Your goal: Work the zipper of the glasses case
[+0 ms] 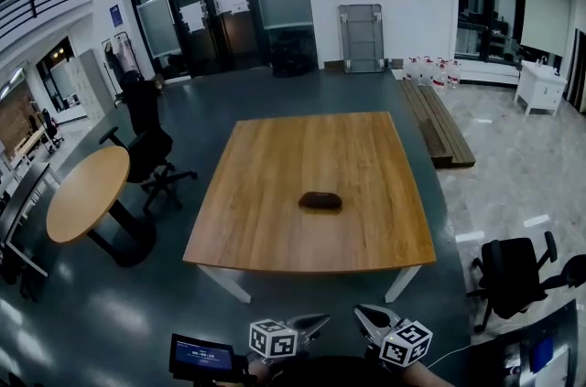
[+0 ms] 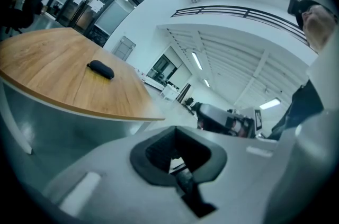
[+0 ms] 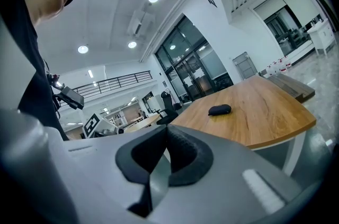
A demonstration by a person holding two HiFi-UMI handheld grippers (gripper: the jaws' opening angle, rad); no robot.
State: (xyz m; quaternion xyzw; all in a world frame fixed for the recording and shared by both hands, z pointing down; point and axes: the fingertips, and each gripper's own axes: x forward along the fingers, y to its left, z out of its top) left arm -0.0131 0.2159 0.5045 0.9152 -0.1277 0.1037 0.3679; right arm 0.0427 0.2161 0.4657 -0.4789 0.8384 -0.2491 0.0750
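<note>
A dark, oval glasses case (image 1: 320, 200) lies alone on the square wooden table (image 1: 275, 230), a little toward its near edge, and its zipper is too small to make out. Both grippers are held low at the bottom of the head view, well short of the table and apart from the case. The left gripper (image 1: 314, 322) is shut with nothing in it, and so is the right gripper (image 1: 368, 315). In the left gripper view the case (image 2: 100, 69) sits far off on the table (image 2: 47, 59), beyond the shut left gripper (image 2: 177, 163). The right gripper view shows the case (image 3: 219, 109) past the shut right gripper (image 3: 160, 162).
A round wooden table (image 1: 87, 191) and a black office chair (image 1: 146, 147) stand to the left. Another black chair (image 1: 513, 271) is at the right, close to the table's near corner. A low bench (image 1: 439, 124) runs along the far right. A small screen (image 1: 201, 353) sits beside the left gripper.
</note>
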